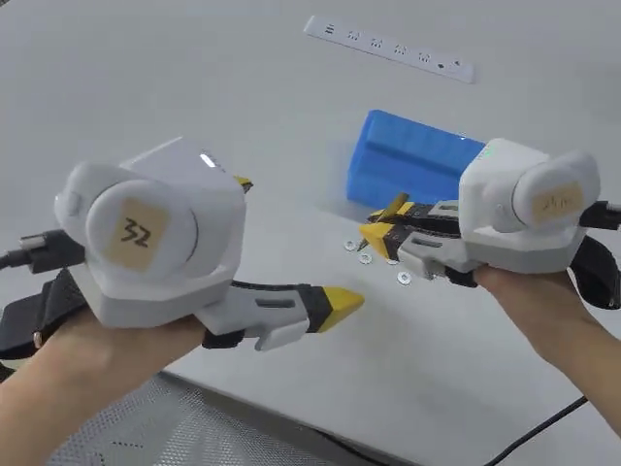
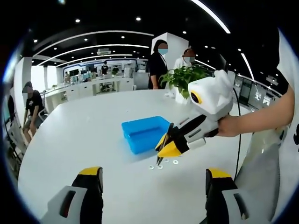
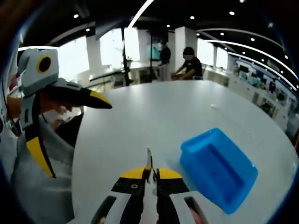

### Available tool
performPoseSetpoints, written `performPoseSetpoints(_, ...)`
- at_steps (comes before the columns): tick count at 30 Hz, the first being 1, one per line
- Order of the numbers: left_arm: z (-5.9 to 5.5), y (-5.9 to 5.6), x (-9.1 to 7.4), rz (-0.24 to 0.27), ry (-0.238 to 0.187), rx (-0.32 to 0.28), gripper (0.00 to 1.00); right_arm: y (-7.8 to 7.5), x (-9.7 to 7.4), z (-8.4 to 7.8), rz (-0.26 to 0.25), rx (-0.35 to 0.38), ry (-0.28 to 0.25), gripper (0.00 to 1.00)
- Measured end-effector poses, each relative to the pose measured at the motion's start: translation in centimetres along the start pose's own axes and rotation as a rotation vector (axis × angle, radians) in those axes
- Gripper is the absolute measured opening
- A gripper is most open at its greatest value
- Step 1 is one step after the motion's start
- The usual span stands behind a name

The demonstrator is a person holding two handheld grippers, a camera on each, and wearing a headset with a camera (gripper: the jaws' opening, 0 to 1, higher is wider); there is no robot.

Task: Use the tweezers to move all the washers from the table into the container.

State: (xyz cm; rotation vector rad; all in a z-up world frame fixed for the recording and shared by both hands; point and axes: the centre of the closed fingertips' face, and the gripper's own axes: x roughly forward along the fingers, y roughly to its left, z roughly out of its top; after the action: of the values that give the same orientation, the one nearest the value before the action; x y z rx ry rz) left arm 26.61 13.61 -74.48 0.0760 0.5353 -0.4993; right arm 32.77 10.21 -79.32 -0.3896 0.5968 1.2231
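Washers [image 1: 404, 279], tiny silver rings, lie beside blue container [image 1: 408, 160]; right gripper [image 3: 150, 175] clenches seemingly thin tweezers [image 3: 148, 159], left gripper [image 2: 154, 171] jaws gape.

Washers [image 1: 404, 279] (scattered) beside blue container [image 1: 417, 160]
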Motion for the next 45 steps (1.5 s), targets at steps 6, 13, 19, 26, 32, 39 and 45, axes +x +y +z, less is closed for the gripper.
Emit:
performPoseSetpoints(6,-0.6,0.7,-0.2,0.020,0.001,-0.030,0.97,-0.3,1.4,-0.4,0.019,0.007,0.029,0.05)
performPoseSetpoints(13,-1.6,1.3,-0.5,0.034,0.041,-0.034,0.99,-0.2,2.0,-0.5,0.031,0.014,0.040,0.05)
performPoseSetpoints(19,-2.3,1.3,-0.5,0.035,0.072,-0.010,0.99,-0.1,2.0,-0.8,0.031,0.016,0.058,0.05)
performPoseSetpoints(26,-2.5,1.0,-0.4,0.028,0.083,-0.001,0.99,-0.3,1.7,-1.1,0.025,0.009,0.075,0.04)
performPoseSetpoints(32,-2.8,1.2,-0.3,0.031,0.092,0.014,0.99,-0.4,1.8,-1.5,0.026,0.002,0.094,0.05)
performPoseSetpoints(39,-3.5,1.4,-0.4,0.033,0.115,0.027,0.99,-0.5,2.4,-1.3,0.030,-0.002,0.099,0.04)
performPoseSetpoints(45,-3.5,1.4,-0.4,0.033,0.116,0.022,0.99,-0.3,2.3,-1.4,0.010,-0.013,0.089,0.04)
